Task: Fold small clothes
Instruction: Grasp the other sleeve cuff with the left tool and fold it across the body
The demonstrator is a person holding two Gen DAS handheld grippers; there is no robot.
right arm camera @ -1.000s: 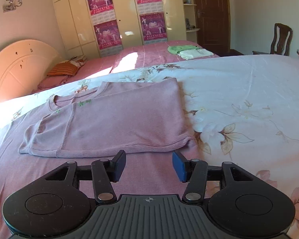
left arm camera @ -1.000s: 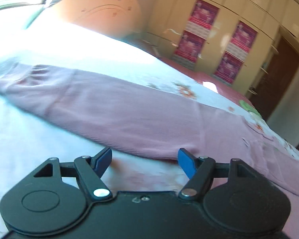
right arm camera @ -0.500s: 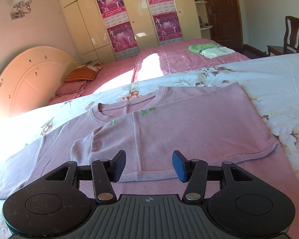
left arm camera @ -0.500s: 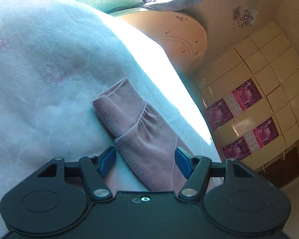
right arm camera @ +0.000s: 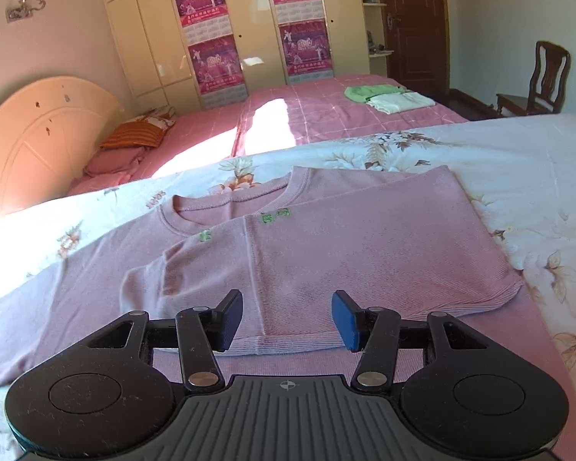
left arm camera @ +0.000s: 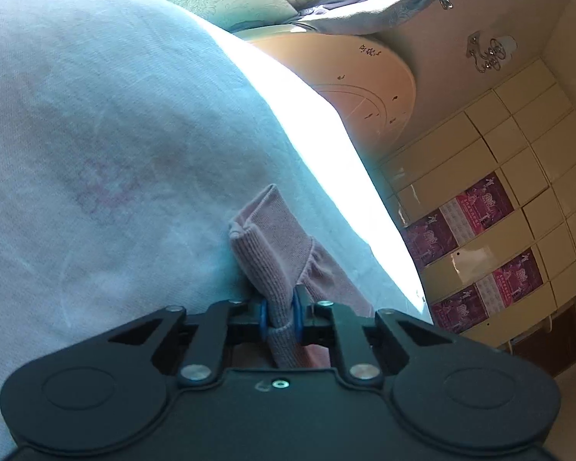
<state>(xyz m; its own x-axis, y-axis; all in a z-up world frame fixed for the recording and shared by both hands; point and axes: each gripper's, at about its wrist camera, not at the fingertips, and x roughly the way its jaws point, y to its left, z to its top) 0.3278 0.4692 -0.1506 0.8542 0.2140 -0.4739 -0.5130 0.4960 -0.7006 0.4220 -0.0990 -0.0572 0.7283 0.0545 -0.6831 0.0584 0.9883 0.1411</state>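
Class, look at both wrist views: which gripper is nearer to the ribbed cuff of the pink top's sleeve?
Left. The left gripper is clamped on the ribbed cuff. The right gripper hangs open over the folded body's hem, with no cuff in its view.

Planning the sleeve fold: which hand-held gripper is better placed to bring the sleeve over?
Left. The left hand-held gripper is shut on the sleeve's cuff; the right is open over the shirt.

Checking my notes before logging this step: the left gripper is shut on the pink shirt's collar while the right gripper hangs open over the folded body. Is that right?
Not quite. The left gripper is shut on the sleeve cuff, not the collar, as the left wrist view shows. The right gripper does hang open over the shirt's folded body.
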